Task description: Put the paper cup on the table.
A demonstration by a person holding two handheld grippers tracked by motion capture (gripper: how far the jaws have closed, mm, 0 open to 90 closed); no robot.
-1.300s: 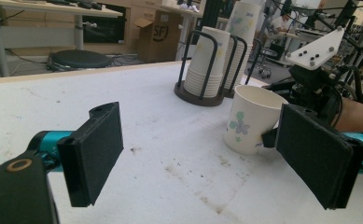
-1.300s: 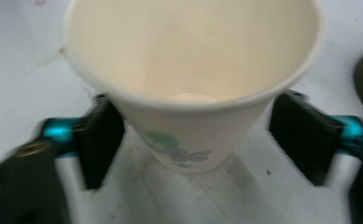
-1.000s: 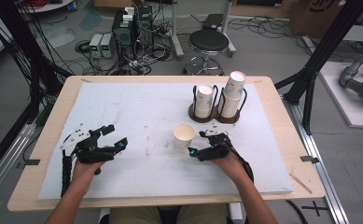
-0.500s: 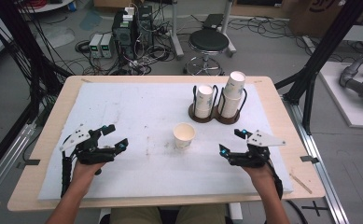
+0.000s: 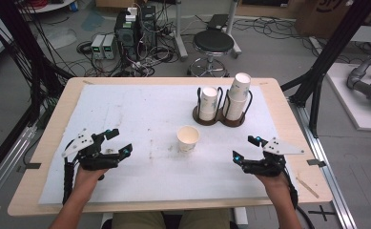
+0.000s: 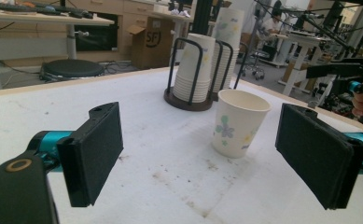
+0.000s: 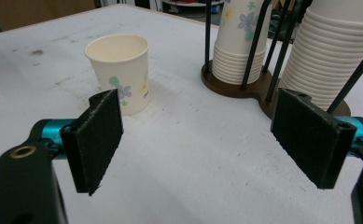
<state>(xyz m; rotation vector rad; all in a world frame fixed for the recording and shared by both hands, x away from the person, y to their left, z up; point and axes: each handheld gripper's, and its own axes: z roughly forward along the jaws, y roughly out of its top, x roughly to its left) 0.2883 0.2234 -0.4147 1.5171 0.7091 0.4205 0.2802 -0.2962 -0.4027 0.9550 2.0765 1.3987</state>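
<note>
A single paper cup [image 5: 188, 138] with a flower print stands upright in the middle of the white mat; it also shows as the cup [image 6: 237, 122] and the cup [image 7: 120, 71] in the gripper views. Behind it a dark wire cup holder [image 5: 220, 106] carries two stacks of cups, the right stack taller. My left gripper [image 5: 118, 142] rests open at the mat's left, nothing between its pads. My right gripper [image 5: 245, 148] sits open to the right of the cup, well apart from it, also empty.
The white mat [image 5: 140, 109] covers a wooden table [image 5: 47, 143]. A thin wooden stick [image 5: 309, 187] lies near the table's front right corner. A stool [image 5: 213, 44] and electronics with cables stand on the floor beyond the far edge.
My right gripper has let go of the single cup and drawn back to the right and toward the front edge. The cup stays standing. The left gripper has not moved.
</note>
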